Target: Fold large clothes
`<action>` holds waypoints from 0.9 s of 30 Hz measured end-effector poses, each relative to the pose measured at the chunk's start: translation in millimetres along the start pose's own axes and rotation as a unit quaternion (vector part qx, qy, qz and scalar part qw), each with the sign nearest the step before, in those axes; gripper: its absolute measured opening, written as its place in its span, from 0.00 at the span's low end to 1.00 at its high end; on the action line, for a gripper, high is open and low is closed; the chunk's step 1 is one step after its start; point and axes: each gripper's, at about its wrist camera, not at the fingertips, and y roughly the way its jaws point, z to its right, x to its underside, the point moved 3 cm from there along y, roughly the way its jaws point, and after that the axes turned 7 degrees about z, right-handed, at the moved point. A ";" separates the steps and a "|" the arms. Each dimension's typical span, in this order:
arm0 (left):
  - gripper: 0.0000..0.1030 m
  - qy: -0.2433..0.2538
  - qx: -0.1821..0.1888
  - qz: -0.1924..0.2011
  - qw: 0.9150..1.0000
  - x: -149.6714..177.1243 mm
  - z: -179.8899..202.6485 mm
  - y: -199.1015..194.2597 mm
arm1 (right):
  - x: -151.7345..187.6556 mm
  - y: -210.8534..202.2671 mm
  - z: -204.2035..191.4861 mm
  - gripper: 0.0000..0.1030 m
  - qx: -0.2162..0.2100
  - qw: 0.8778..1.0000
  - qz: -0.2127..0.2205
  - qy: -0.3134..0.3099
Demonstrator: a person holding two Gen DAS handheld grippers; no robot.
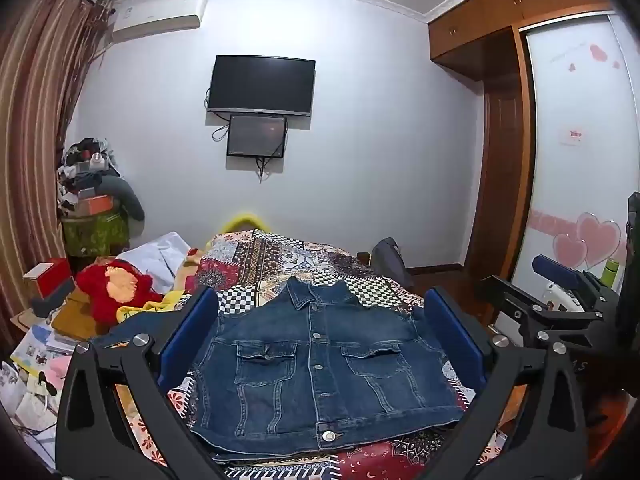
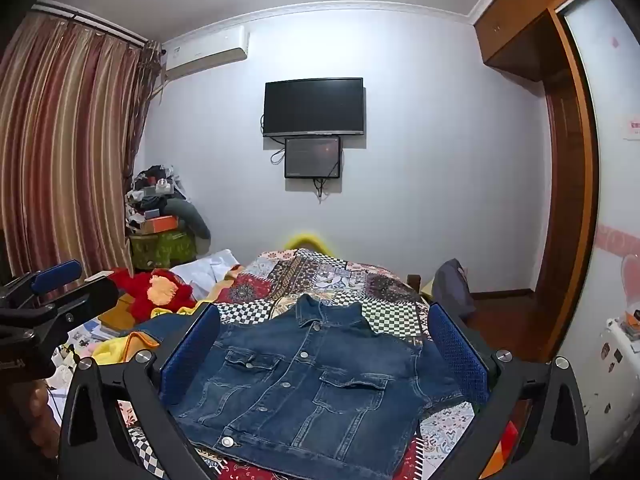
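A dark blue denim jacket (image 1: 320, 364) lies front up, buttoned, on the patchwork bedspread (image 1: 276, 260), collar toward the far wall. It also shows in the right wrist view (image 2: 312, 384). My left gripper (image 1: 320, 336) is open and empty, held above the jacket with its blue pads (image 1: 188, 336) on either side. My right gripper (image 2: 324, 356) is open and empty, also above the jacket. Each gripper shows at the edge of the other's view: the right one (image 1: 560, 296), the left one (image 2: 52, 292).
A red plush toy (image 1: 112, 288) and yellow cloth lie left of the jacket, with papers and boxes beyond. A dark bag (image 1: 390, 260) sits at the bed's right. A wardrobe (image 1: 580, 152) stands on the right, curtains (image 1: 36, 128) on the left.
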 end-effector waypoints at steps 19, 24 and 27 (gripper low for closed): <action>1.00 -0.005 -0.014 -0.005 1.000 7.0 -7.7 8.0 | 3.1 4.2 -5.9 1.00 -0.001 1.000 -0.004 -0.003; 1.00 -0.008 -0.013 -0.008 1.000 7.0 -10.7 8.6 | 3.1 3.6 -7.4 1.00 0.000 1.000 -0.005 0.000; 1.00 -0.008 -0.015 -0.009 1.000 7.4 -10.4 9.5 | 2.8 4.1 -6.2 1.00 0.000 1.000 -0.005 0.001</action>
